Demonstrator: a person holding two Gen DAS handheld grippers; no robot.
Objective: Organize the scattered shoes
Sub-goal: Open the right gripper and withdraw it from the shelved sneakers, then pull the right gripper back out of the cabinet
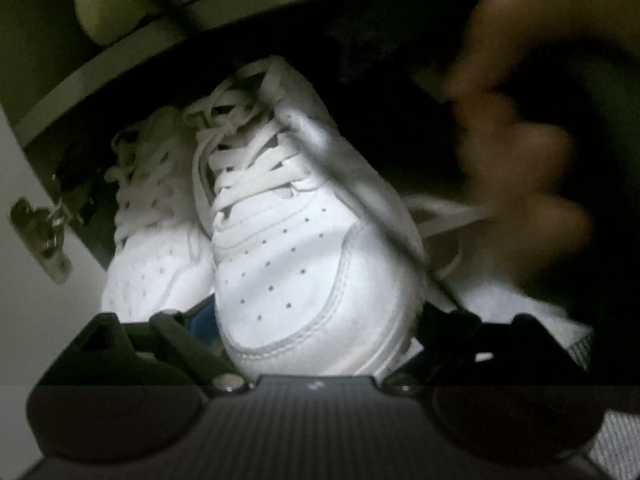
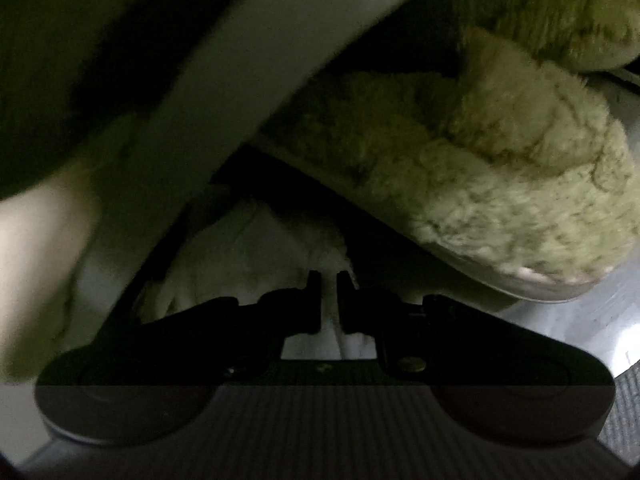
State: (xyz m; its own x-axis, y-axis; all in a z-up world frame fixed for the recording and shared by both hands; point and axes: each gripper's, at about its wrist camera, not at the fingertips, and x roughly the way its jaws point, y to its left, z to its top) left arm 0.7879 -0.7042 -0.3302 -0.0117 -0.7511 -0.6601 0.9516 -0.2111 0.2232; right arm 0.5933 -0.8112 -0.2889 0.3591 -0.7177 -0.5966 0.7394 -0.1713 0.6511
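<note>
In the left wrist view a white laced sneaker [image 1: 296, 248] fills the middle, toe toward the camera, inside a dark cabinet shelf. Its twin [image 1: 156, 240] stands right beside it on the left. My left gripper [image 1: 316, 344] stands wide open with the sneaker's toe between its fingers. A blurred hand [image 1: 520, 152] is at the right. In the right wrist view my right gripper [image 2: 329, 300] is nearly shut, pinching a thin edge of a white shoe [image 2: 256, 264] in the dark. A fluffy beige slipper [image 2: 500, 184] lies on the shelf above.
A grey shelf board [image 1: 208, 12] runs above the sneakers with a beige slipper [image 1: 116, 4] on it. A metal hinge [image 1: 40, 236] sits on the white cabinet side at left. A white cabinet edge [image 2: 224, 80] crosses the right wrist view.
</note>
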